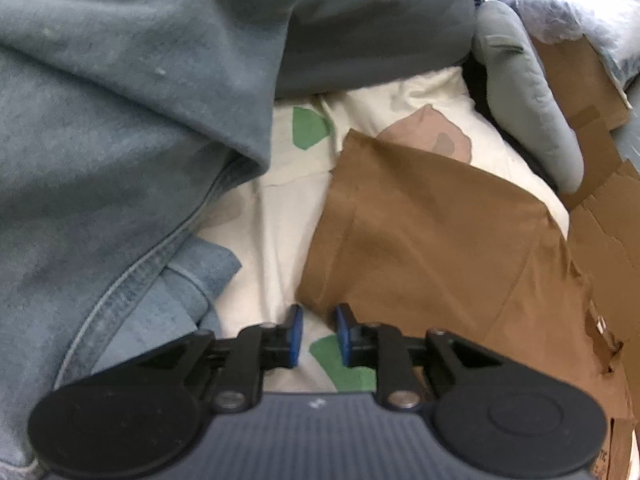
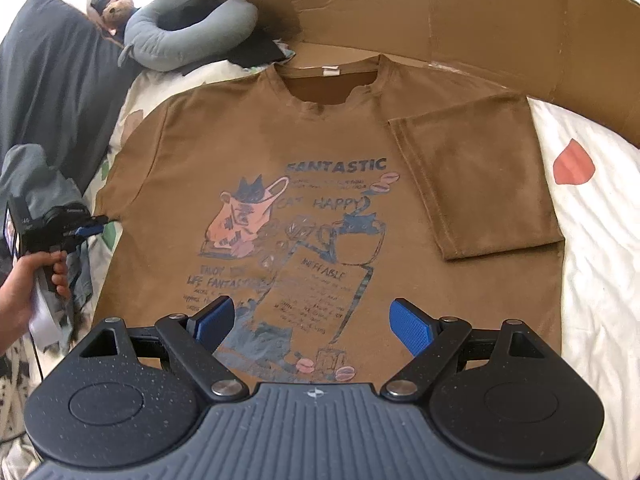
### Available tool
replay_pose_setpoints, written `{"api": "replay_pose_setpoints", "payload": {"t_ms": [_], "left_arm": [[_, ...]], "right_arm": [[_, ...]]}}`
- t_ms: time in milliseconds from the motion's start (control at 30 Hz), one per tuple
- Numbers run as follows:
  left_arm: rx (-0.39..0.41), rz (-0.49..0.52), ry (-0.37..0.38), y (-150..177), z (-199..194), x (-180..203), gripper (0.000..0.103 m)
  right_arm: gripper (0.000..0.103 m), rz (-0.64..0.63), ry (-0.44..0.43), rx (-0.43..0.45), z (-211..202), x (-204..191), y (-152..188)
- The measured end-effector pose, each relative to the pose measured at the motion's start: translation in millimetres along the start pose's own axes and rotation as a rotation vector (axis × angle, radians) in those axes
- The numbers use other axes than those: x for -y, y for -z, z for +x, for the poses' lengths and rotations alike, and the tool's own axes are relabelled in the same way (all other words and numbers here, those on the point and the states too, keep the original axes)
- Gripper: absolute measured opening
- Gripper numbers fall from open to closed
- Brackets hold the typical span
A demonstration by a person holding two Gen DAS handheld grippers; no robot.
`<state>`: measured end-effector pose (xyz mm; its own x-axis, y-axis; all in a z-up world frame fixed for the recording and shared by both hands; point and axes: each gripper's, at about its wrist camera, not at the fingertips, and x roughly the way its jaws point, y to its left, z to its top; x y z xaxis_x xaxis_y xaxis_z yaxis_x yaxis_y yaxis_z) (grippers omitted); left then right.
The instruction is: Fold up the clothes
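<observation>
A brown T-shirt (image 2: 320, 152) with a cat print lies face up on a white patterned bedsheet (image 2: 600, 240). Its right sleeve (image 2: 480, 176) is folded in over the body. My right gripper (image 2: 310, 320) is open and empty, hovering over the shirt's lower print. My left gripper (image 2: 94, 227) sits at the shirt's left edge by the left sleeve. In the left wrist view the left gripper (image 1: 318, 330) has a narrow gap between its blue pads, holds nothing, and is just off the brown shirt's edge (image 1: 420, 232).
A grey-blue garment (image 1: 100, 140) is heaped to the left. A dark pillow (image 2: 52, 80), a grey neck pillow (image 2: 188, 36) and a plush bear (image 2: 116, 8) lie at the back left. Cardboard (image 2: 460, 12) stands behind the shirt.
</observation>
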<state>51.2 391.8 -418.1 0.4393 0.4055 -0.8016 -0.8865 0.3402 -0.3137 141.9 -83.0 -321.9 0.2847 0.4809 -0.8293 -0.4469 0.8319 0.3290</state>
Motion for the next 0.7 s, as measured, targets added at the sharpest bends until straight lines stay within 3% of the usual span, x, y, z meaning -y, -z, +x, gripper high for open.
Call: {"api": "replay_pose_setpoints", "payload": {"t_ms": [233, 500, 700], "left_arm": [[0.039, -0.017, -0.001, 3.8, 8.3, -0.4, 0.022], [0.04, -0.09, 0.067, -3.6, 15.8, -10.6, 0.02], [0.047, -0.104, 0.084, -7.6, 4.4, -16.4, 0.01]], "right_arm": [[0.089, -0.017, 0.002, -0.013, 7.8, -7.5, -1.7], [0.089, -0.048, -0.014, -0.032, 16.3, -20.6, 0.9], [0.089, -0.09, -0.054, -0.045, 29.6, -36.7, 0.4]]}}
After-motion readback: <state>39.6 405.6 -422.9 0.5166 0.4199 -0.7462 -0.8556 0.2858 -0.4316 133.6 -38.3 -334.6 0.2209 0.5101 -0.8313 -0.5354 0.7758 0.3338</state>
